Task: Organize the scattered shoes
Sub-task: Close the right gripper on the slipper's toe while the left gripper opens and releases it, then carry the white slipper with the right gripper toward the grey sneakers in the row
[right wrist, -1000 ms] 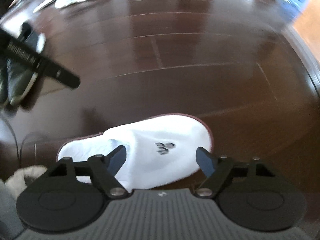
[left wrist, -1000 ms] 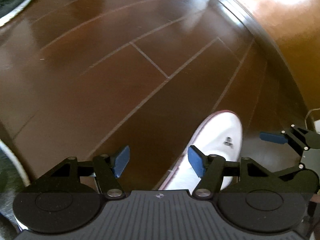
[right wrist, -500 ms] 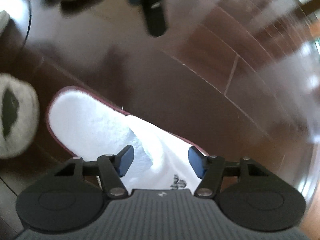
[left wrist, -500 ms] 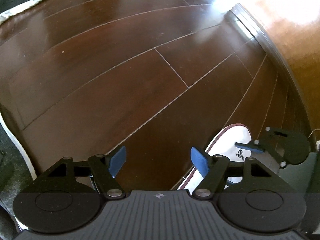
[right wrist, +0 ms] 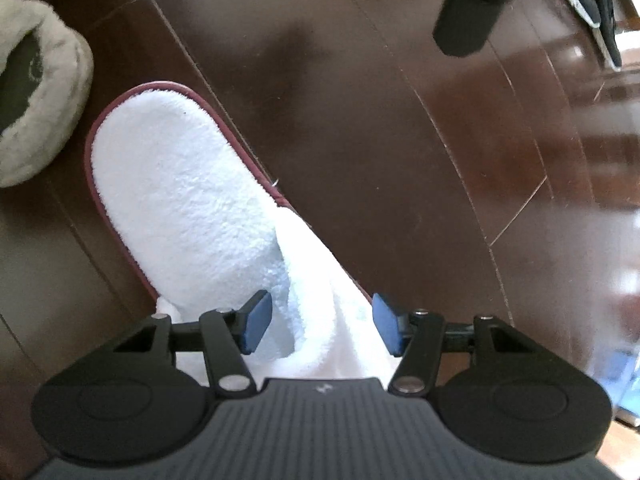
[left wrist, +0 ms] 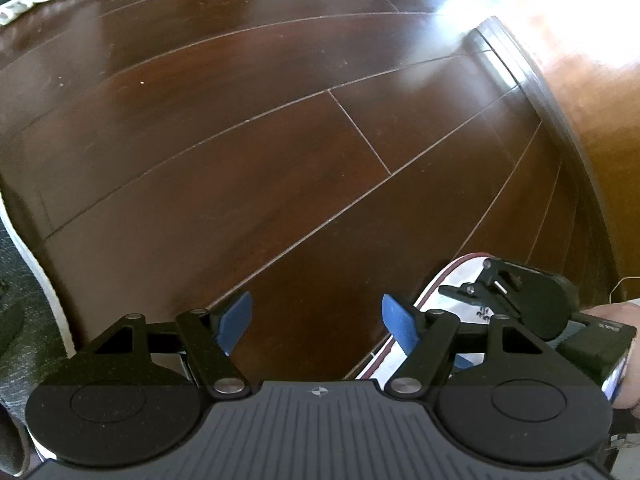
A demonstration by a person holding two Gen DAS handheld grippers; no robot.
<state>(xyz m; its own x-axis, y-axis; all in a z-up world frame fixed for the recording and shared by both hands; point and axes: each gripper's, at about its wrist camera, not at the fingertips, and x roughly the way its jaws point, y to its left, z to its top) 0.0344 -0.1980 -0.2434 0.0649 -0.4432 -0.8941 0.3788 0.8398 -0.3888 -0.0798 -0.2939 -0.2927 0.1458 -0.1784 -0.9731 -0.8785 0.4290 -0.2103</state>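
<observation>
Currently we see the right gripper spread wide, straddling the upper of the white terry slipper at lower centre of frame on the wooden floor. Left gripper is wide, empty, above bare boards.

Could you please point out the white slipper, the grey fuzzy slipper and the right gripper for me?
white slipper (right wrist: 180, 184): right wrist view, on its fleecy insole.
grey fuzzy slipper (right wrist: 60, 92): right wrist view, on its plush collar.
right gripper (right wrist: 322, 322): right wrist view, midway between its blue fingertips.
</observation>
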